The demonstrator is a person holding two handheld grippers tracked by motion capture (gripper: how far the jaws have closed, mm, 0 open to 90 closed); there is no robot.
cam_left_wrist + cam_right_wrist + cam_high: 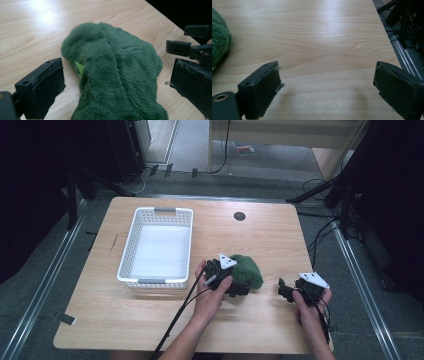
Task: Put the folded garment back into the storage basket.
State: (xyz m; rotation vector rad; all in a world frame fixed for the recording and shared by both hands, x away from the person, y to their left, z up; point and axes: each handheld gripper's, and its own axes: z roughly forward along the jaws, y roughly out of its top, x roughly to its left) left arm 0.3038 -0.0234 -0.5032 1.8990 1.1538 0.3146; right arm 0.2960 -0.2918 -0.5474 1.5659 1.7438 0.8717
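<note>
High view: green plush toy (246,270) near surface's front right; left claw (239,287) spread wide around it, ready to pinch. Right claw (283,290) wide, empty, waiting beside. Basket (131,239) left.

Green toy (117,75) fuzzy plush; table (324,37) smooth, light wood.

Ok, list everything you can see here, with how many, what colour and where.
Table: one, light wood, under everything.
Basket: one, white, left half of the table, nothing inside.
Plush toy: one, dark green, right of the basket, lying between the open jaws of the left tool.
Round cable port: one, dark, far edge of the table.
Left tool: one, black, open around the plush toy.
Right tool: one, black, open over bare wood, right of the toy.
</note>
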